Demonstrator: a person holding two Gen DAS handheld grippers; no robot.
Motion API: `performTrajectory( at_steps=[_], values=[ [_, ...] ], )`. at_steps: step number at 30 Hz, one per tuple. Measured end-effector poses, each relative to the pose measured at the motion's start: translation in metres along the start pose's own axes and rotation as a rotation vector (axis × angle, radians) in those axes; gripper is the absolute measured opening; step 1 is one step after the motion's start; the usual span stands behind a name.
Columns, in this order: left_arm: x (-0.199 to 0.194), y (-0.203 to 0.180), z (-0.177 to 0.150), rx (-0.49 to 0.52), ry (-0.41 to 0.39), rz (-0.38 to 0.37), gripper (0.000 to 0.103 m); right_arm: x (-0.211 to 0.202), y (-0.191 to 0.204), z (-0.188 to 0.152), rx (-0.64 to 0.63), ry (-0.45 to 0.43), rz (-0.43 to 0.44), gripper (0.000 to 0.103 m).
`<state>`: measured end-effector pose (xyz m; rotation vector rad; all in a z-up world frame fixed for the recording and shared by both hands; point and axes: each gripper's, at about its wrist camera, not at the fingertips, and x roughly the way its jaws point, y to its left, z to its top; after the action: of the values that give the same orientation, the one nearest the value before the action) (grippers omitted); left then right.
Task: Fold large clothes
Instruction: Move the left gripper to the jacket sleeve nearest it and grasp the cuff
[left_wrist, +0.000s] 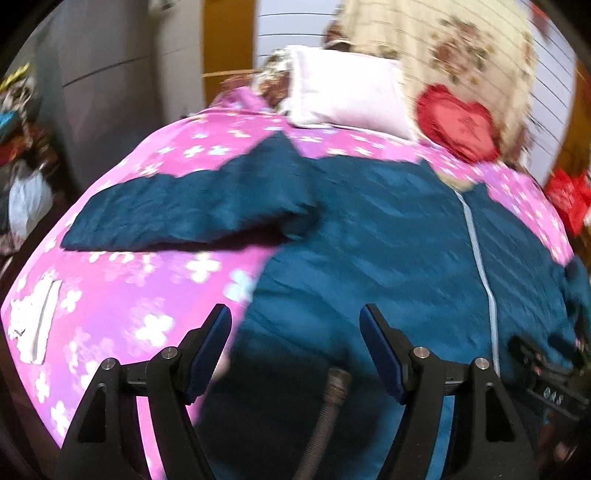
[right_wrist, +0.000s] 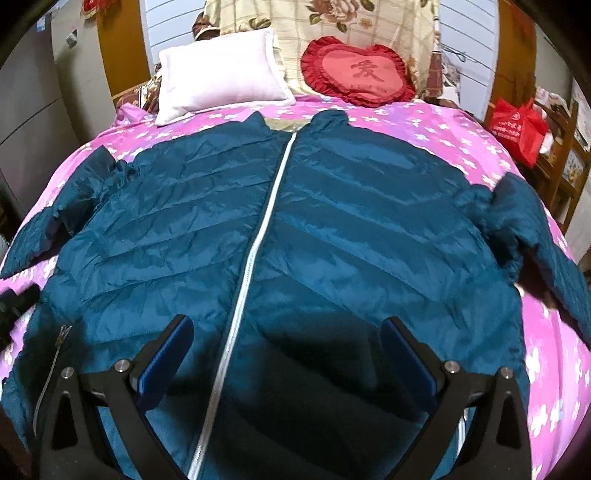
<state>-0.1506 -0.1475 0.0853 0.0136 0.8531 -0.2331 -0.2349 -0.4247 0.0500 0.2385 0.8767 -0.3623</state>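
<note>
Left wrist view: left gripper (left_wrist: 295, 354) hangs wide open, empty, over the jacket (left_wrist: 388, 240) hem near the bed's (left_wrist: 122, 295) left edge — slick padding could slip a shallow pinch. No legible writing.

Right wrist view: right gripper (right_wrist: 288, 358) gapes, empty, above the zipper (right_wrist: 255, 251); heart cushion (right_wrist: 354, 74) reads 爱.

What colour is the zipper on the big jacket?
The zipper is white, running down the teal jacket; it shows best in the right wrist view.
</note>
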Motion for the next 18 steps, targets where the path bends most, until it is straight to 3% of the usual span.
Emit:
performTrajectory(
  at_steps=[13,18],
  values=[
    [0.056,0.131,0.045,-0.159,0.046,0.2,0.047,0.041,0.016,0.015,-0.028,0.04,0.034,0.103],
    [0.073,0.195,0.062,-0.273,0.071,0.249,0.048,0.046,0.022,0.017,-0.05,0.04,0.035,0.103]
  ],
)
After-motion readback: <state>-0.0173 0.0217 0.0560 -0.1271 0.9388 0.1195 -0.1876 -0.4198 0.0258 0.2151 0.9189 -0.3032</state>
